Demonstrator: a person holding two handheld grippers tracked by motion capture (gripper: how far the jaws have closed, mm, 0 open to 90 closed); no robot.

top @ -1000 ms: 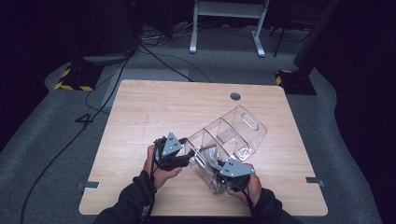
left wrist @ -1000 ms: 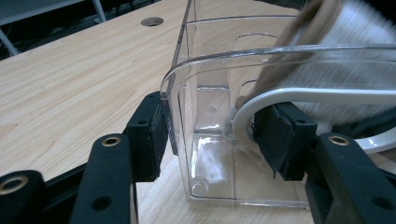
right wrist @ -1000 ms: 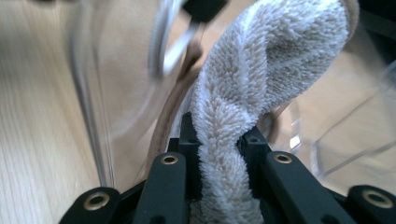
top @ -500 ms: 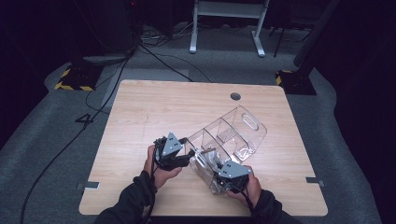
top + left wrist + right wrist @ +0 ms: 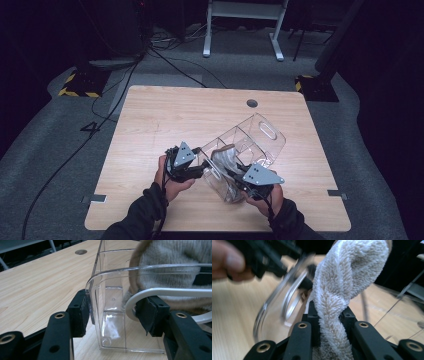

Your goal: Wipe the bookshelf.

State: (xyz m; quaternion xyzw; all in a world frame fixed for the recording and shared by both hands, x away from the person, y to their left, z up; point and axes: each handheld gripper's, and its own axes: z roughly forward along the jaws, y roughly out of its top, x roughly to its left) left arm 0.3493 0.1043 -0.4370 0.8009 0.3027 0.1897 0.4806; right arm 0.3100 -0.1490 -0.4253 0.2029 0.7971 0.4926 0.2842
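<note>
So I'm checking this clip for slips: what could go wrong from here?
1. The left gripper clamps just the thin end wall of the clear organizer; a tug might tip or slide it on the table.
2. The right gripper pinches the fluffy towel by a narrow bunched fold, so it could slip free.
3. The towel hangs over the organizer's rim and may snag there.

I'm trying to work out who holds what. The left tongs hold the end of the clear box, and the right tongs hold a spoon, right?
Not quite. The left tongs do clamp the clear box by its end wall, but the right tongs pinch a fluffy beige towel, not a spoon. The right gripper view shows it between the jaws.
</note>
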